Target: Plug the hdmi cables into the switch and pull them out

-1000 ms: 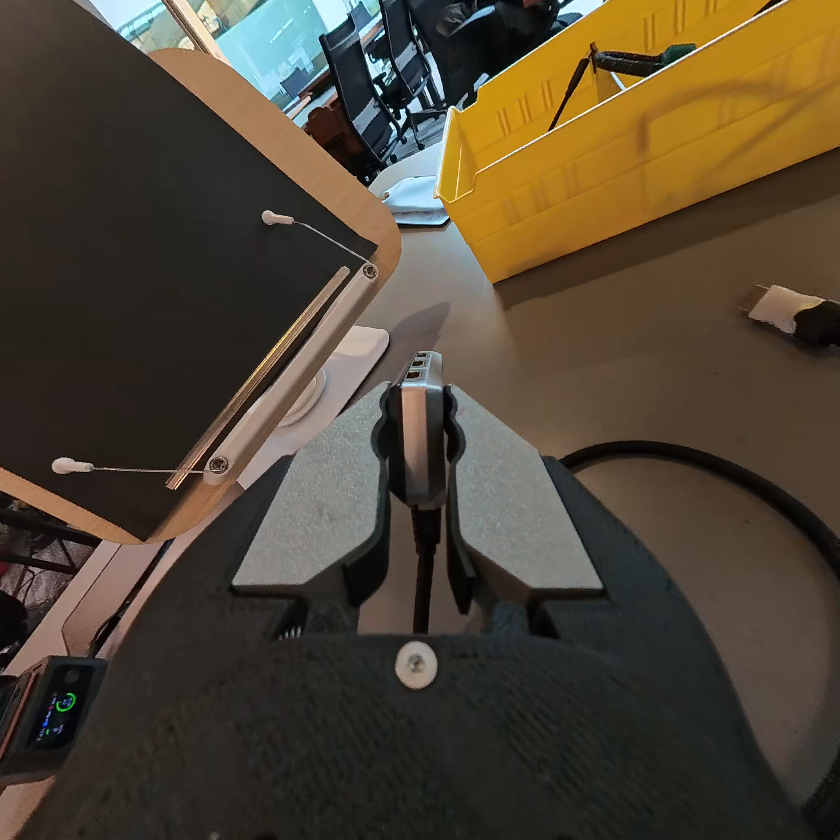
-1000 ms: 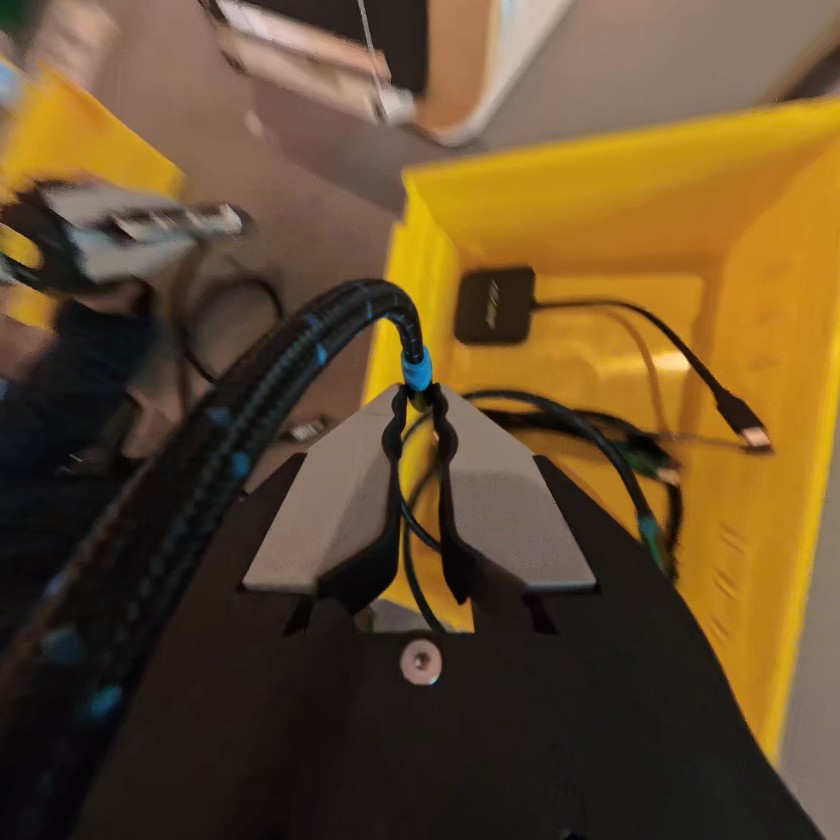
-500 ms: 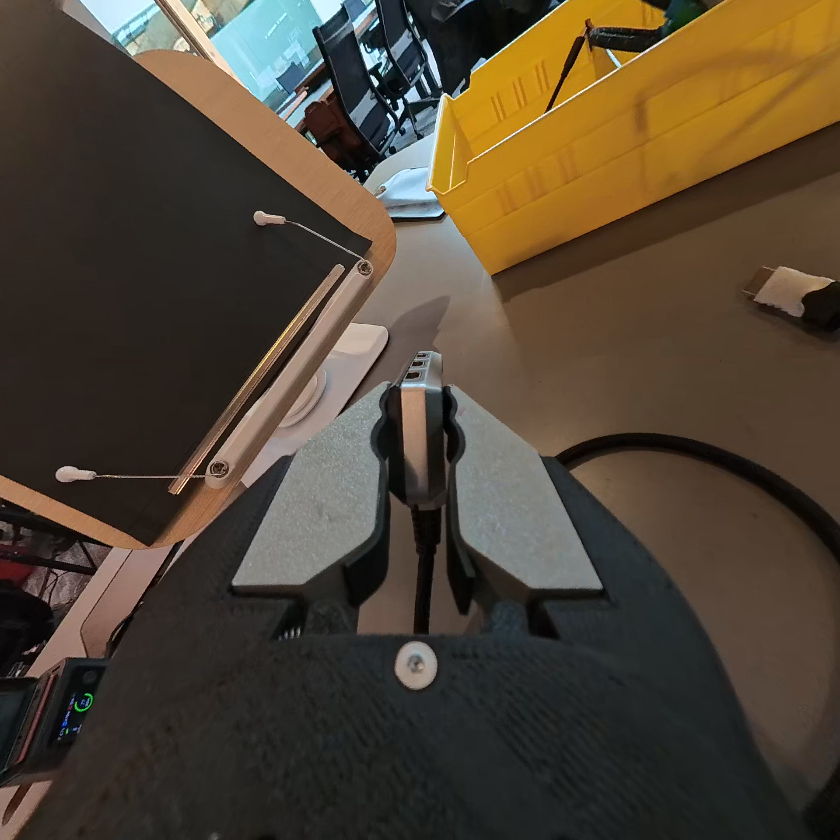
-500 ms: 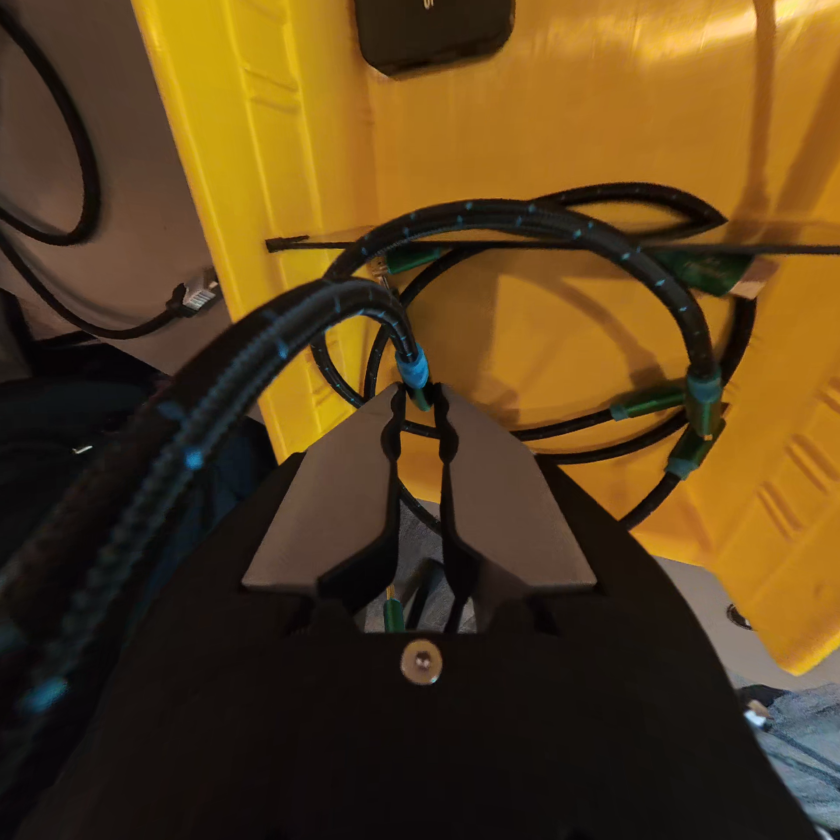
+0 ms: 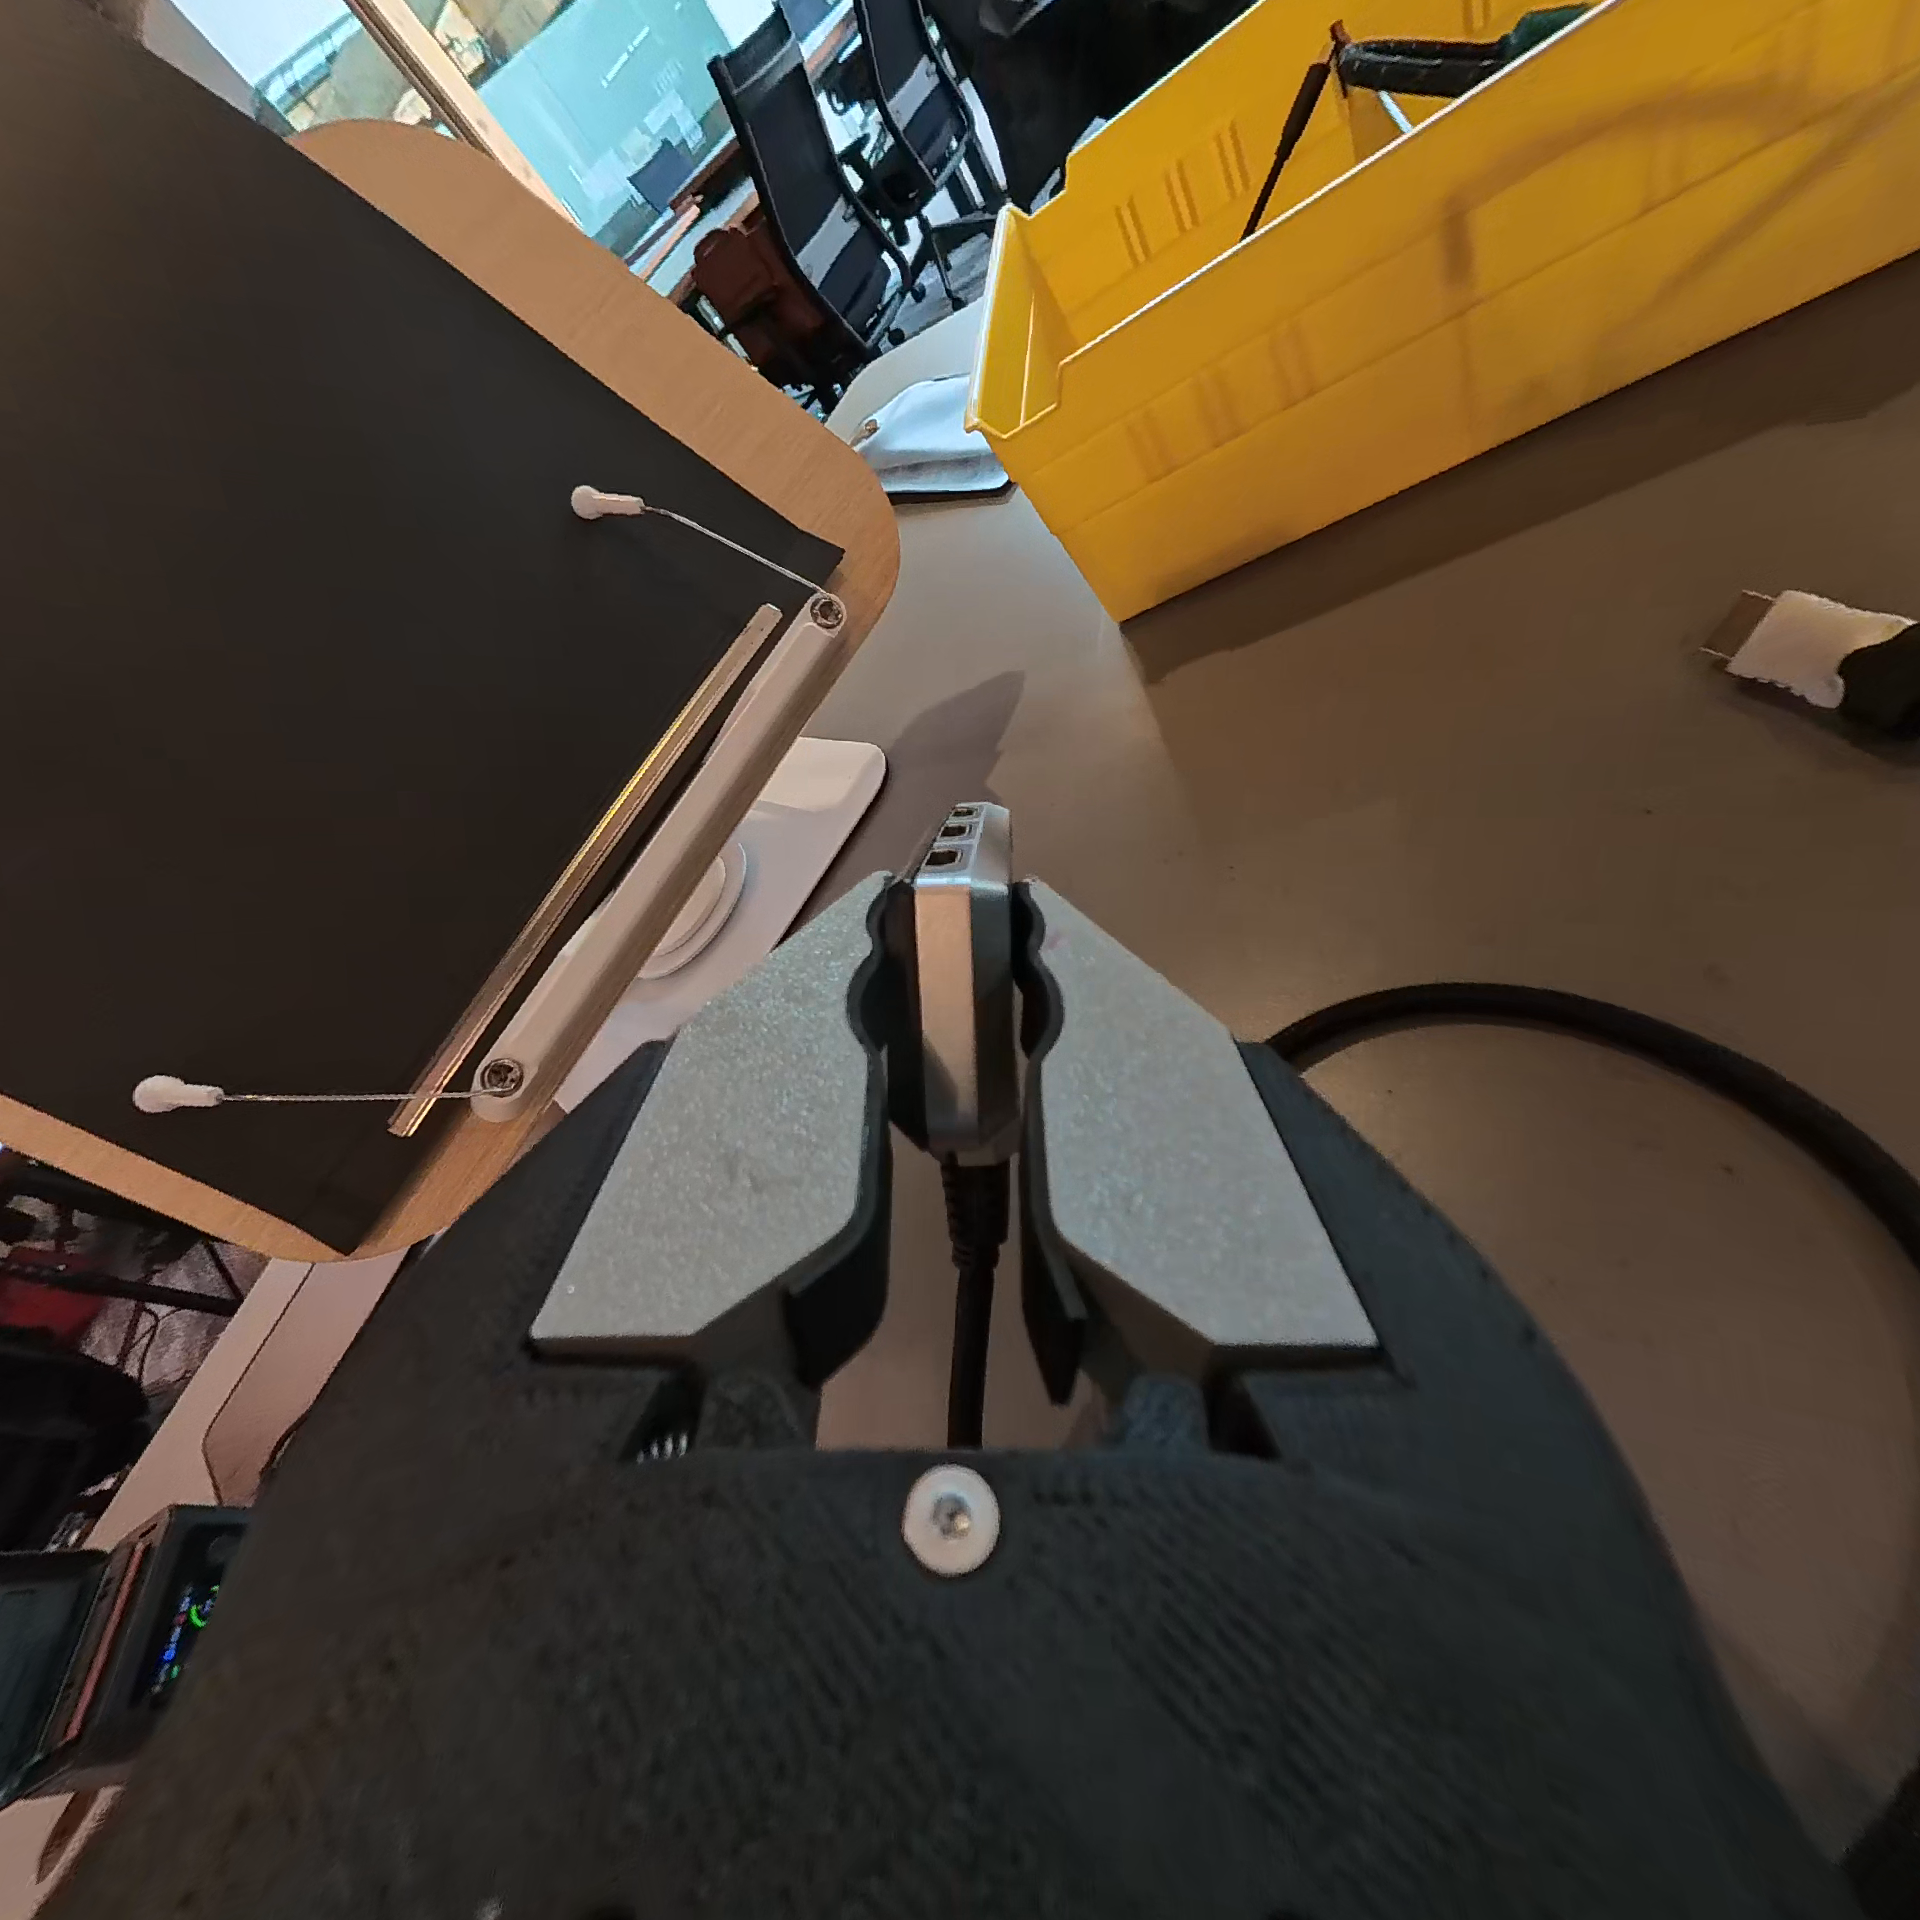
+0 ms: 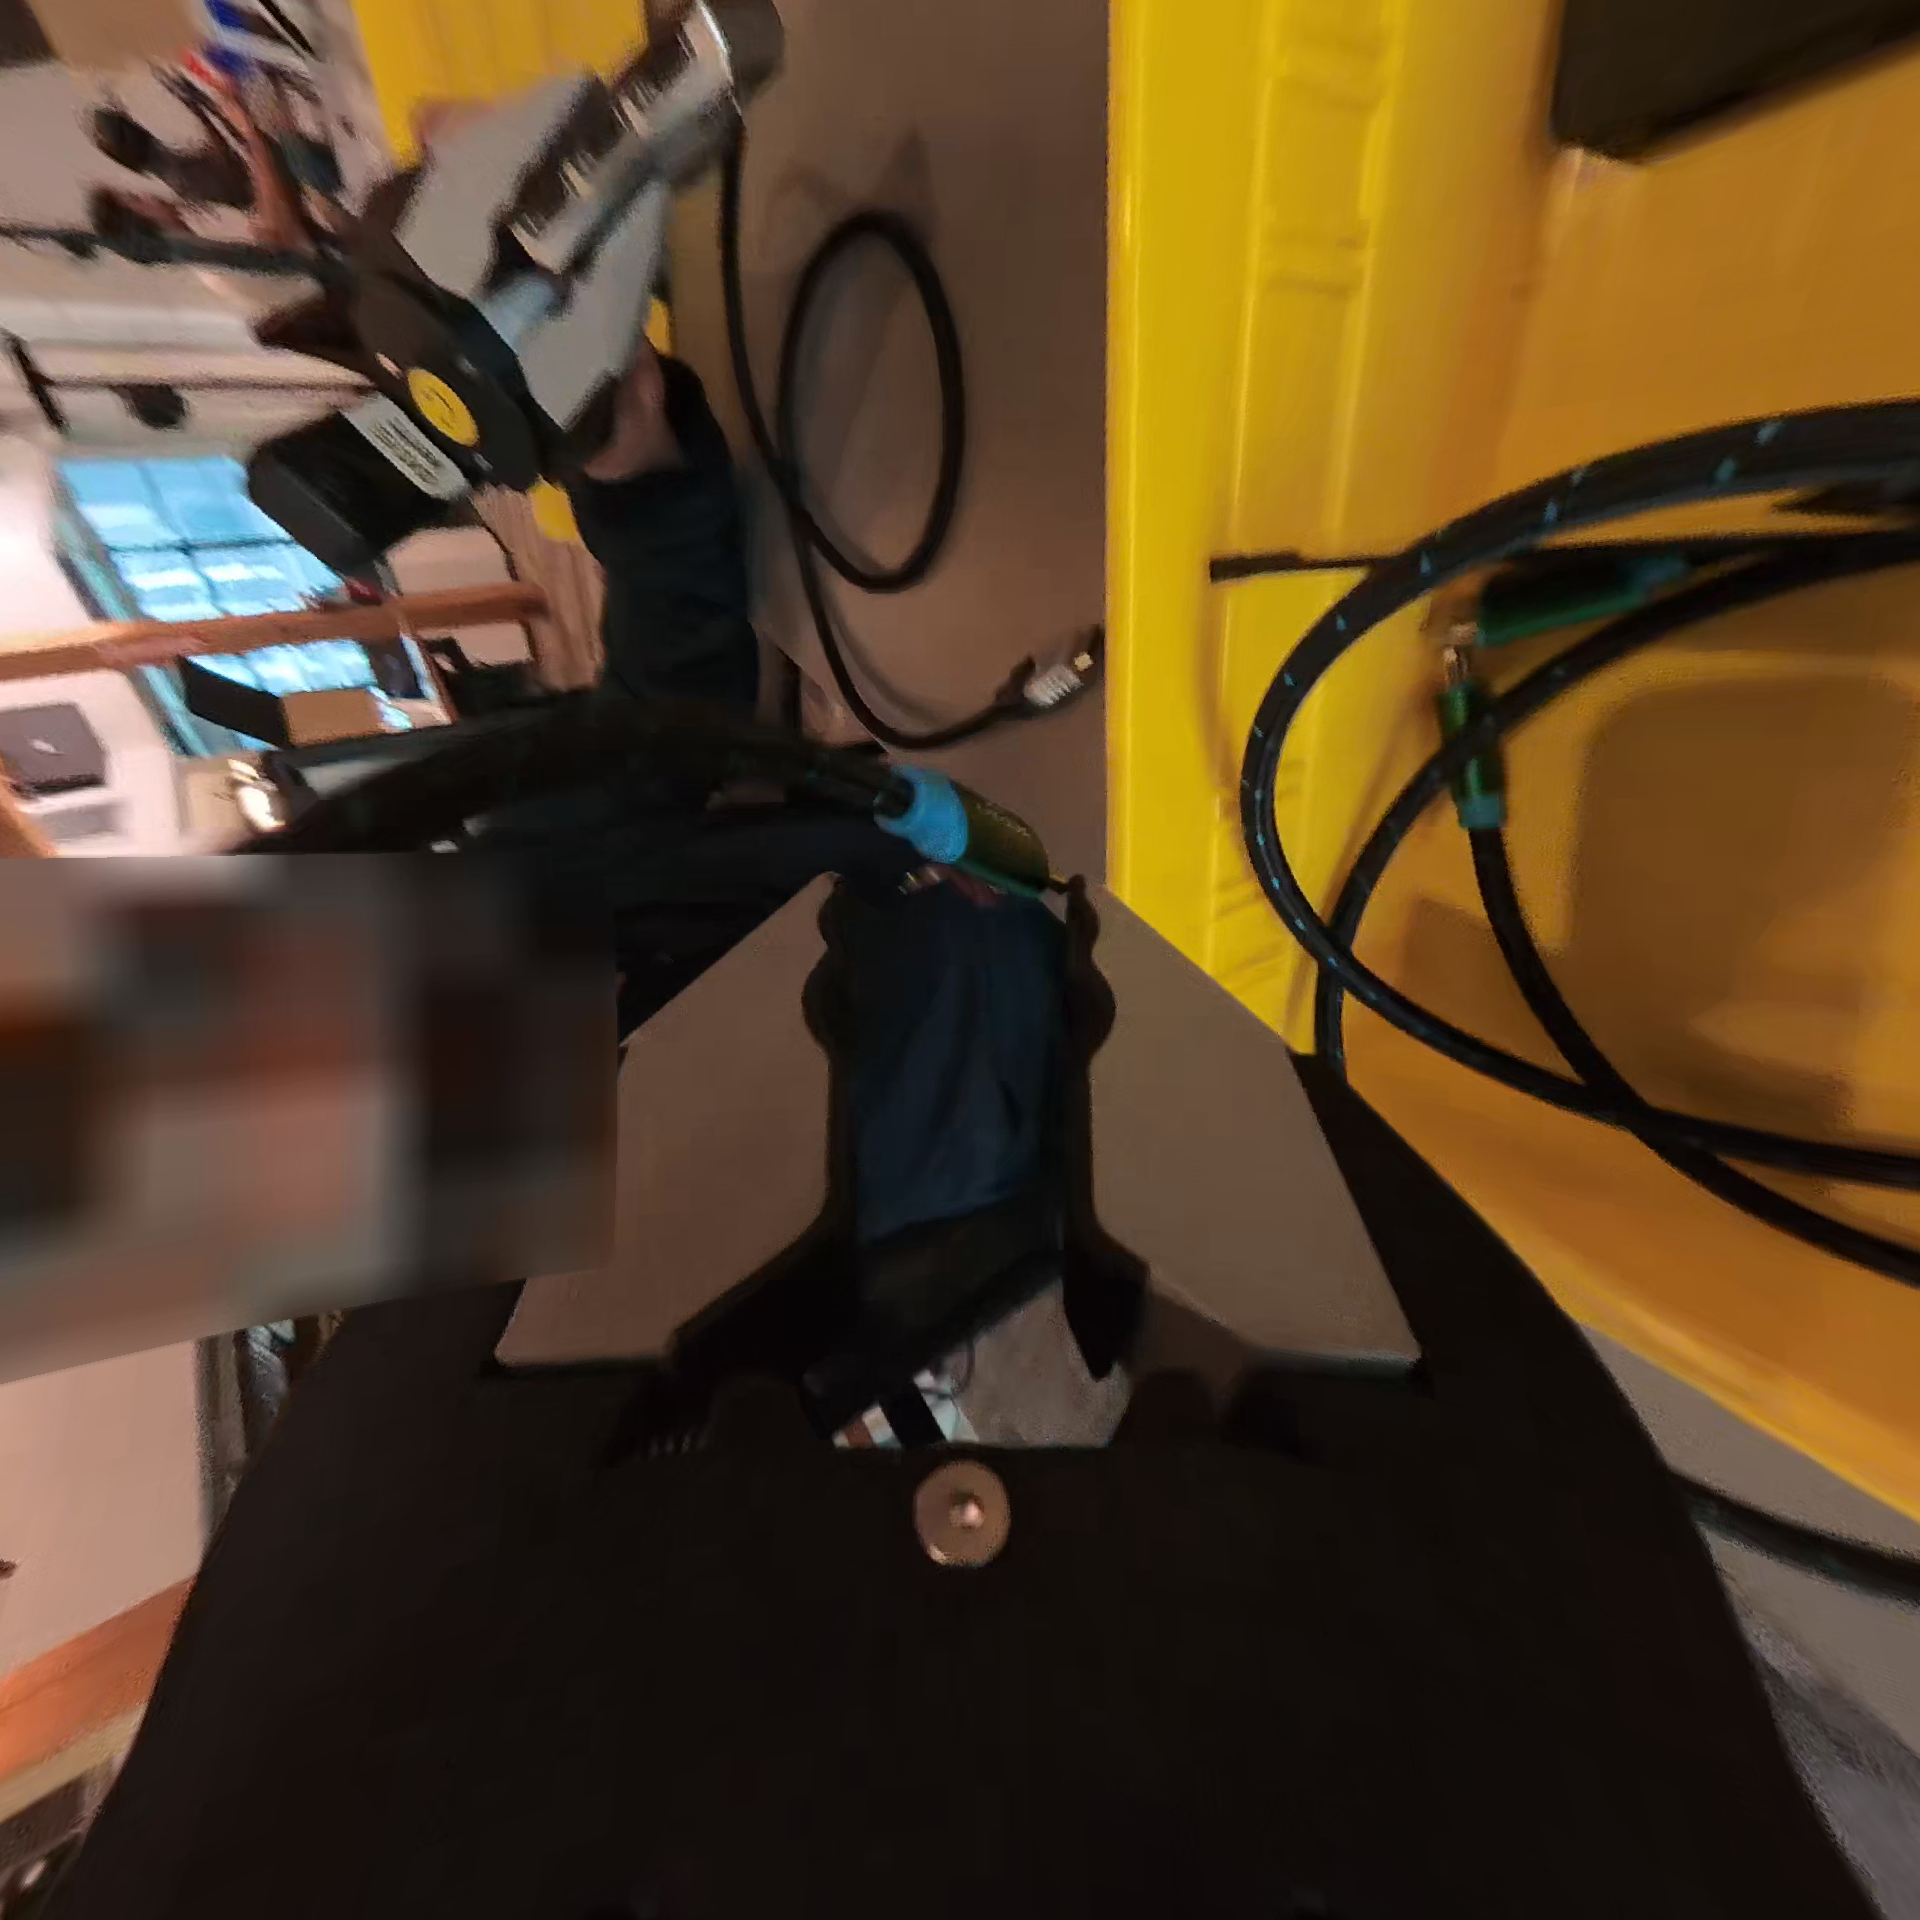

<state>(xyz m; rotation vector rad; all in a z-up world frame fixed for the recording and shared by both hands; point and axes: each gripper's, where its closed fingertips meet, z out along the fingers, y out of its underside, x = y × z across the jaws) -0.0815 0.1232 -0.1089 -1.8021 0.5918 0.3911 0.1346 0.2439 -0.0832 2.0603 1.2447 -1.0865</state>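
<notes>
In the left wrist view my left gripper (image 5: 958, 904) is shut on the grey switch (image 5: 951, 997), held edge-up above the table. Its ports (image 5: 961, 842) face forward and its black lead runs back between the fingers. In the blurred right wrist view my right gripper (image 6: 951, 904) has its jaws apart. The braided HDMI cable's plug with a blue collar (image 6: 966, 831) lies across the fingertips, touching the right one. The left gripper with the switch (image 6: 665, 94) shows far off at the top left.
A yellow bin (image 5: 1351, 395) stands at the back right; in the right wrist view its wall (image 6: 1195, 416) is close, with coiled braided cables (image 6: 1340, 748) inside. A white-wrapped plug (image 5: 1797, 665) and a black cable loop (image 5: 1662, 1060) lie on the table. A tilted board (image 5: 312, 623) stands left. Spacing between my two grippers at the tips: around 25 centimeters.
My right gripper's jaws have spread apart and the view has swung away from the bin's inside. The plug now rests across the tips. The left gripper holds the switch almost still.
</notes>
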